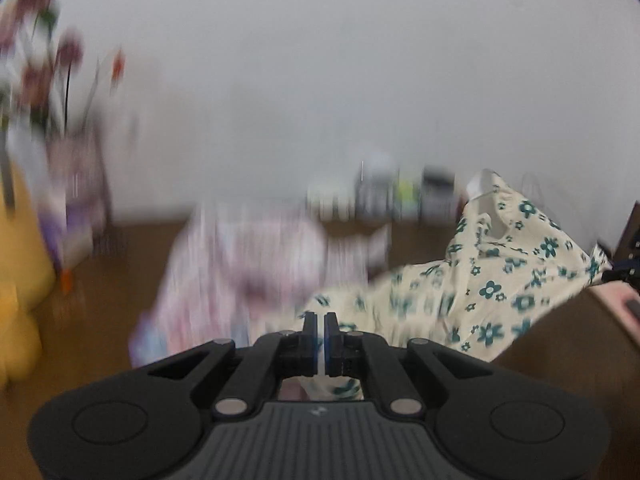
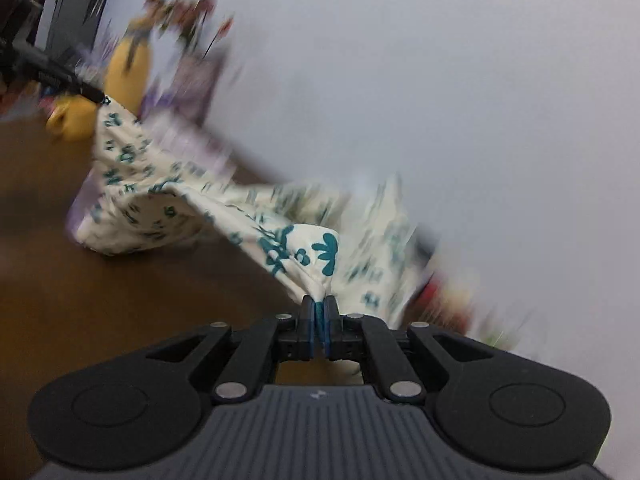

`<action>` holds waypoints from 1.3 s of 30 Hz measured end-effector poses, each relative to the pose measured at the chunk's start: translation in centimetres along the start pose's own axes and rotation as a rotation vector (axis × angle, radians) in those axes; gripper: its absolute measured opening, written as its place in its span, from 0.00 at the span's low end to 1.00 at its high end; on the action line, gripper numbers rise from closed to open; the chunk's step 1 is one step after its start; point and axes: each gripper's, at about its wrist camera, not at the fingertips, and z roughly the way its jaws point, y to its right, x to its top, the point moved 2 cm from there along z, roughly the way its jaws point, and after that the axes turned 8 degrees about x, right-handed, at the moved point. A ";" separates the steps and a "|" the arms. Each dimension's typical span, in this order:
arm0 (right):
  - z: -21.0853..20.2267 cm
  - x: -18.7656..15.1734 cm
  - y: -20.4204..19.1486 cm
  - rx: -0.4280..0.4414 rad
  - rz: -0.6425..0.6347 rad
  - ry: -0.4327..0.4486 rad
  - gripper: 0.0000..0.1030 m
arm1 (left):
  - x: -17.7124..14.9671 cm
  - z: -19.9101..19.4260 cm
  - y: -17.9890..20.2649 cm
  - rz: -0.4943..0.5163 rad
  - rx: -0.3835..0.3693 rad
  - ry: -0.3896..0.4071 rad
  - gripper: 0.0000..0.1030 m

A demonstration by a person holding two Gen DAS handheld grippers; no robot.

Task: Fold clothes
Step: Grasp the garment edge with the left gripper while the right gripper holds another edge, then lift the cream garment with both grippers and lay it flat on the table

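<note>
While two hand-held grippers (left (image 1: 319, 322), right (image 2: 319, 305)) pinch one floral garment (image 2: 280, 236).

Each gripper (image 1: 319, 320) (image 2: 319, 303) fills the bottom of the frame: matte black linkage arms, silver pivot pins, blue-edged fingers, a ribbed grey centre.

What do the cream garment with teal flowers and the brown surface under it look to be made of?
The cream garment with teal flowers looks like thin, soft woven fabric, possibly cotton: it drapes, creases and bunches where the right gripper pinches it. Matte finish. The brown surface looks like smooth wood or wood laminate with a slight sheen; motion blur hides any grain, so I cannot tell which.
</note>
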 end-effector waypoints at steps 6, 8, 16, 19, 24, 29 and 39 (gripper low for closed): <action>3.4 -7.5 -2.5 0.073 0.111 -0.132 0.03 | -5.8 0.7 0.3 -0.042 -0.076 -0.115 0.10; 3.2 -7.8 -2.6 0.080 0.127 -0.120 0.04 | -7.8 0.9 0.4 -0.056 -0.101 -0.153 0.27; 3.0 -7.9 -3.2 0.068 0.087 -0.086 0.39 | -9.3 5.6 10.5 0.282 -0.097 -0.173 0.56; 3.9 -7.9 -3.6 0.073 0.042 -0.103 0.40 | -9.9 8.3 12.8 0.399 -0.043 -0.182 0.54; 5.5 -8.0 -3.7 0.059 -0.013 -0.122 0.33 | -10.1 10.0 13.0 0.423 -0.045 -0.225 0.09; 5.4 -7.9 -2.9 0.066 -0.007 -0.124 0.20 | -10.4 7.7 12.2 0.448 -0.053 -0.205 0.14; 5.5 -7.8 -2.6 0.028 -0.007 -0.123 0.19 | -10.9 8.7 13.5 0.489 0.017 -0.181 0.02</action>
